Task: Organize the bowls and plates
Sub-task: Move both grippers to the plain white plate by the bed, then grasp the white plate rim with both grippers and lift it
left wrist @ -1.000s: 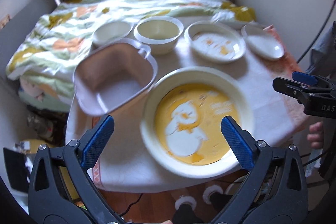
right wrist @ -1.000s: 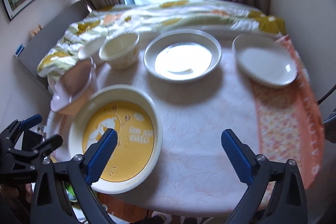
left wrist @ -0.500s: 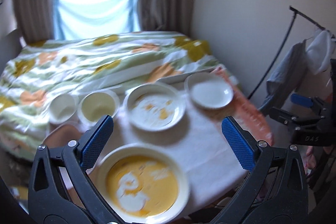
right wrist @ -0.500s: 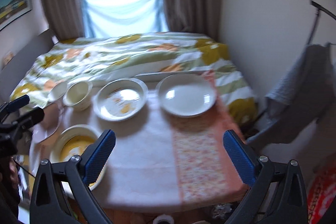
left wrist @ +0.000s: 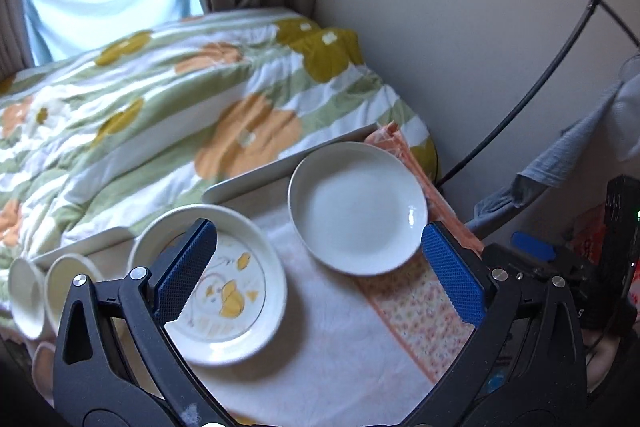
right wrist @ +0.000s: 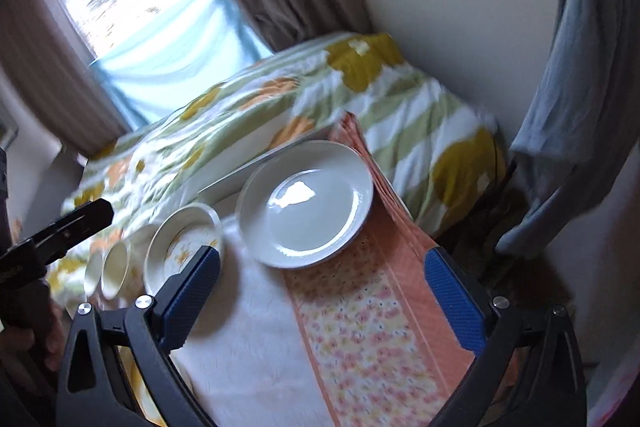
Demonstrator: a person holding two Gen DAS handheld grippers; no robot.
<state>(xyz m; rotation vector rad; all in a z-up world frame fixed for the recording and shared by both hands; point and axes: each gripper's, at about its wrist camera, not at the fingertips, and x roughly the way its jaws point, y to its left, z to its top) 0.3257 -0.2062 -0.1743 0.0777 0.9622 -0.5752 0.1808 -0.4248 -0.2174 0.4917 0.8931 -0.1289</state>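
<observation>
A plain white plate (right wrist: 306, 205) sits on the cloth-covered table (right wrist: 256, 347), beyond the right gripper (right wrist: 322, 309), whose jaws, just narrowing slightly, gape empty; the left gripper (left wrist: 320, 273) likewise hangs wide, holding nothing.

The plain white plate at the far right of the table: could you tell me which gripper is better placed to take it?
Probably the right gripper: open, empty, the white plate centred ahead.

Two small bowls (left wrist: 44, 291) cut by left edge; patterned plate (right wrist: 182, 247) partly behind fingers.
</observation>
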